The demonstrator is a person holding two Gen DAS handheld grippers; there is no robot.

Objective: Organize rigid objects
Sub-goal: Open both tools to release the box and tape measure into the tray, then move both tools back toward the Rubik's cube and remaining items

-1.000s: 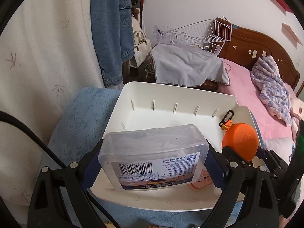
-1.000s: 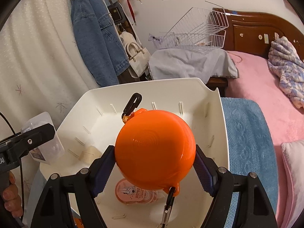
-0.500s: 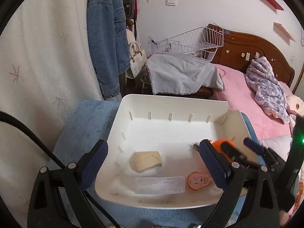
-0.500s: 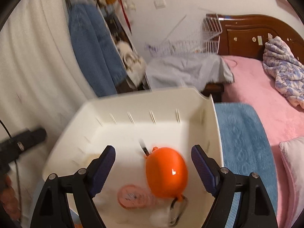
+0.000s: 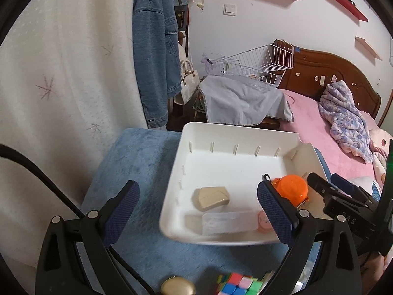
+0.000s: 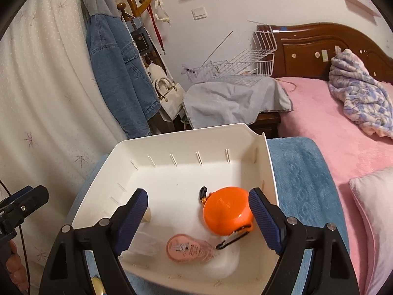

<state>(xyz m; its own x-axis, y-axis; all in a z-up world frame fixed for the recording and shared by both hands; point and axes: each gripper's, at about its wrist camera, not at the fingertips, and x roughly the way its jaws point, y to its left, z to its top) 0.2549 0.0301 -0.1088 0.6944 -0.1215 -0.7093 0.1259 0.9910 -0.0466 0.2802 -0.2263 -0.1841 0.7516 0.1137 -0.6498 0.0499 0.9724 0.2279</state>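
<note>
A white tray (image 5: 221,132) (image 6: 186,137) sits on a blue towel (image 5: 137,162). Inside lie an orange round case (image 5: 293,190) (image 6: 227,210) with clips, a clear plastic box (image 5: 229,222), a beige block (image 5: 212,198) and a pink oval item (image 6: 188,248). My left gripper (image 5: 196,211) hangs open above the tray's near left edge, holding nothing. My right gripper (image 6: 199,217) is open over the tray with the orange case lying free beneath its right finger. Near the bottom edge lie a colourful cube (image 5: 237,284) and a gold round object (image 5: 178,286).
A pink bed (image 6: 331,127) with a wooden headboard and a crumpled blanket (image 6: 361,91) is at the right. A wire basket (image 5: 258,66) stands on a grey-covered stand behind the tray. A denim jacket (image 5: 154,56) hangs by a white curtain at the left.
The left gripper let go of the clear box and the right one released the orange case; both now lie in the tray. Both grippers opened and pulled up and back.
</note>
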